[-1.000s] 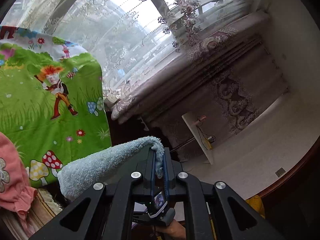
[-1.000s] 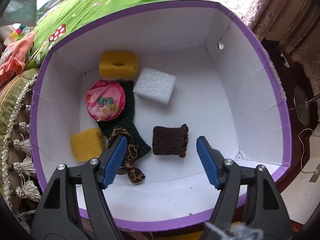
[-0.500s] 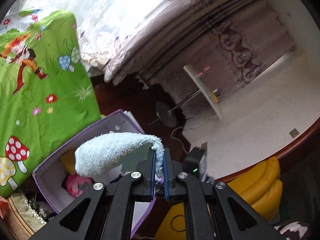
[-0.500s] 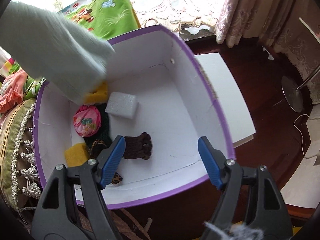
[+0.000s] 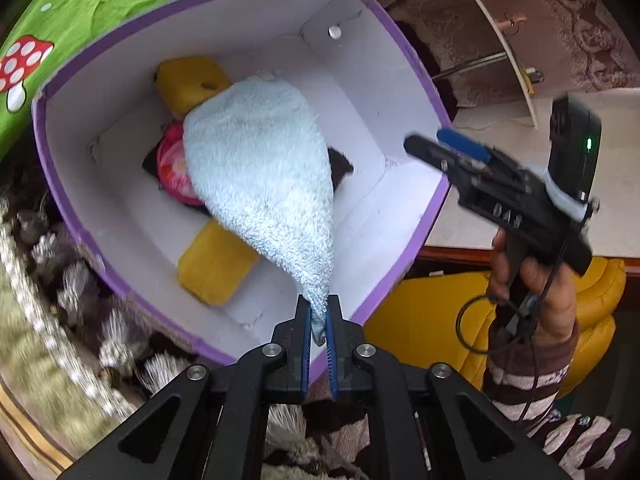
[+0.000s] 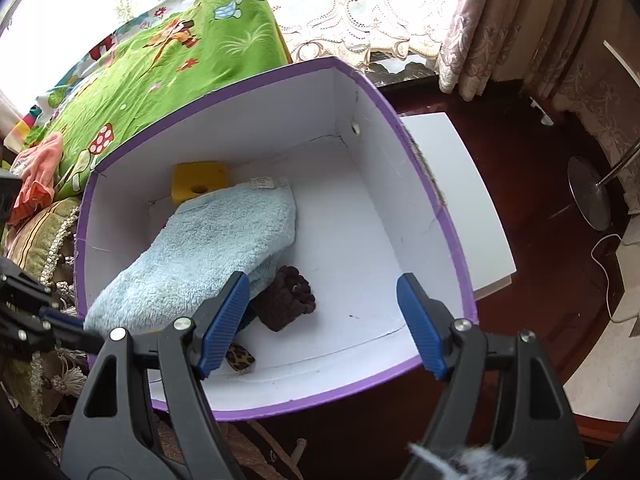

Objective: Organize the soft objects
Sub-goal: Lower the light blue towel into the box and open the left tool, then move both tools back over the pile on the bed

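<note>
— Left gripper (image 5: 319, 322), low in the middle of its own frame: what is it doing?

— Its blue-padded jaws are pinched on one corner of the fluffy pale-blue terry towel (image 5: 260, 168). From that corner the cloth fans up and away across the middle of the frame, into the white cardboard box with the purple rim (image 5: 424, 216).

— So which step is this?

— I judge it the placing step. In the right wrist view the towel (image 6: 208, 248) already lies draped over the contents on the left side of the box (image 6: 436, 204), its white label near the far wall. Only the pinched corner is held up, at the near-left rim.

— And the right gripper (image 6: 320, 324)?

— Spread wide with nothing between the pads, hovering over the near edge of the box, lower centre of its frame.

— What lies around the towel?

— A yellow sponge block with a hole (image 6: 200, 180) sits touching its far end; a dark brown knitted piece (image 6: 288, 300) lies just beside its near edge; a second yellow sponge (image 5: 216, 264) and a pink round floral cloth (image 5: 172, 164) peek out in the left view.

— Next move?

— Probably lower the corner inside the wall, then part the jaws so the cloth drops free rather than hanging over the rim.
</note>
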